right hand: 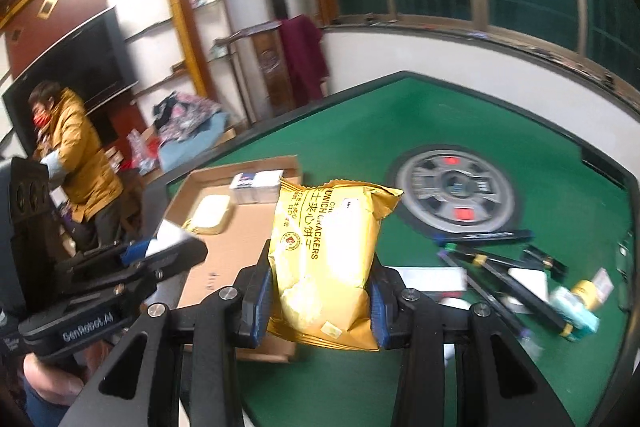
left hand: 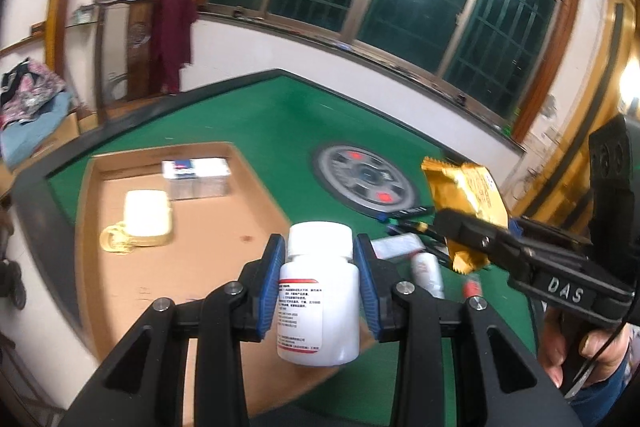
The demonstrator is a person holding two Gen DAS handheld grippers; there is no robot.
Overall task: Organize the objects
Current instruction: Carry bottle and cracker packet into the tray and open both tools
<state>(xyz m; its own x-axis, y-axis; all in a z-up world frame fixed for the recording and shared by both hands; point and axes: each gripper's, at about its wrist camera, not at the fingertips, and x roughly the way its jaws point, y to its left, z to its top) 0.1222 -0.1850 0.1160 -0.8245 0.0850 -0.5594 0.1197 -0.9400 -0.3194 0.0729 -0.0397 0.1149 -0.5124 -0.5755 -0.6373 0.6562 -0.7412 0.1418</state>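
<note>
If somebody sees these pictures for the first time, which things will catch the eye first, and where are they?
First, the white plastic pill bottle, clamped between the blue pads of the left hand-held gripper, above the flat brown cardboard tray. Next, the shiny yellow cracker packet, pinched upright in the right hand-held gripper over the green felt table. Dark pens lie scattered at the right.

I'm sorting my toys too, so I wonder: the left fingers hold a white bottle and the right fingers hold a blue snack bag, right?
Not quite. The bag in the right gripper is yellow, not blue, as the right wrist view shows. The left gripper does hold the white bottle.
</note>
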